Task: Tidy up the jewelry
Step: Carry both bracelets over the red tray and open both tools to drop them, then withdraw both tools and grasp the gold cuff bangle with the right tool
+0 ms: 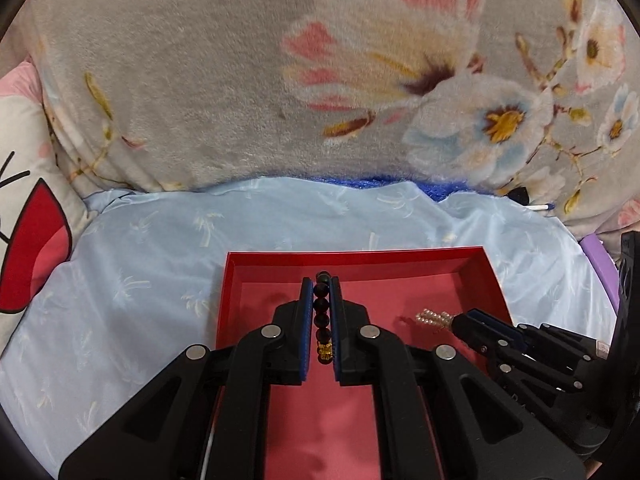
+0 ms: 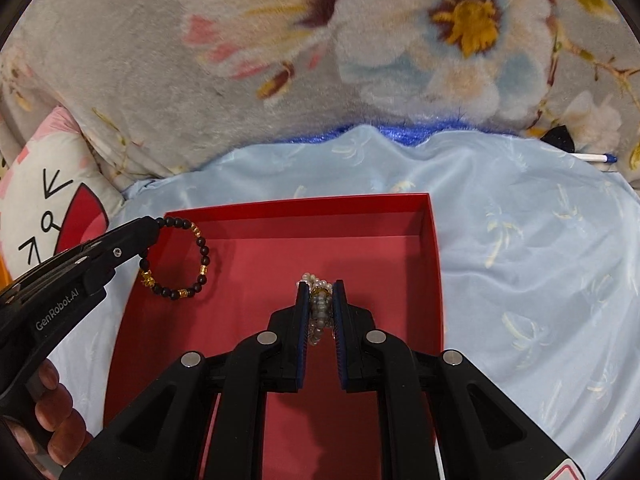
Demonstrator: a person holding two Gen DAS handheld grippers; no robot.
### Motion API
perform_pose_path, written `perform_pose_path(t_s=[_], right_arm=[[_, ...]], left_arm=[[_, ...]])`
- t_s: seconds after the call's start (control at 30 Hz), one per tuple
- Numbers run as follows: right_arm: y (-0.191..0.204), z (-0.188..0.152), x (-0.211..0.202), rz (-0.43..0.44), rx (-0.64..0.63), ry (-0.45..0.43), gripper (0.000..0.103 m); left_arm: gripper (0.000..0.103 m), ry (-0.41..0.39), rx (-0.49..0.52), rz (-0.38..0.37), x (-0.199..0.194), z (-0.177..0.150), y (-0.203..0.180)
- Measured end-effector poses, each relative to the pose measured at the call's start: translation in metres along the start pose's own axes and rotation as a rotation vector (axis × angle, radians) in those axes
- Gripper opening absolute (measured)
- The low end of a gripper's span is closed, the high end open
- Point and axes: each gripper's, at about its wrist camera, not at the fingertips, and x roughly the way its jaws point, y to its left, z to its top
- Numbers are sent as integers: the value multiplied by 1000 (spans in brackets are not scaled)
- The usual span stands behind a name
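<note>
A shallow red box [image 1: 352, 260] [image 2: 296, 210] lies on the pale blue sheet. My left gripper [image 1: 321, 286] hangs over the box, shut on a bracelet of dark beads with amber spacers [image 1: 322, 320]. Seen from the right wrist, that dark bead bracelet [image 2: 202, 250] dangles as a loop from the left gripper [image 2: 150, 224] over the box's left wall. My right gripper [image 2: 320, 286] is shut on a bunched pearl bracelet [image 2: 318, 312] above the box floor. The left wrist view shows the pearl bracelet [image 1: 434, 317] poking out of the right gripper [image 1: 456, 322].
A grey plush blanket with big flowers [image 1: 240, 80] [image 2: 120, 60] rises behind the sheet. A cartoon pillow [image 1: 28, 240] [image 2: 48, 208] lies at the left. A white pen [image 2: 592, 157] rests at the far right. A person's hand [image 2: 52, 412] holds the left gripper's handle.
</note>
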Motion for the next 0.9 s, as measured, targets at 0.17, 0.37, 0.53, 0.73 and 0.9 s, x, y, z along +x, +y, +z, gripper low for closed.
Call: perform_pose_path(t_s=[0.17, 0.37, 0.53, 0.73, 0.9], right_arm=[[6, 0, 25, -57, -34, 72, 11], [7, 0, 7, -110, -45, -22, 40], [-4, -21, -47, -43, 0, -119, 41], [3, -81, -116, 6, -38, -175, 41], [9, -154, -166, 34, -52, -178, 41]], left_arm=[[8, 30, -15, 26, 23, -1, 5], [41, 16, -64, 80, 22, -4, 15], [57, -50, -95, 97, -23, -12, 26], [68, -90, -87, 101, -91, -53, 24], [69, -72, -105, 67, -140, -111, 18]])
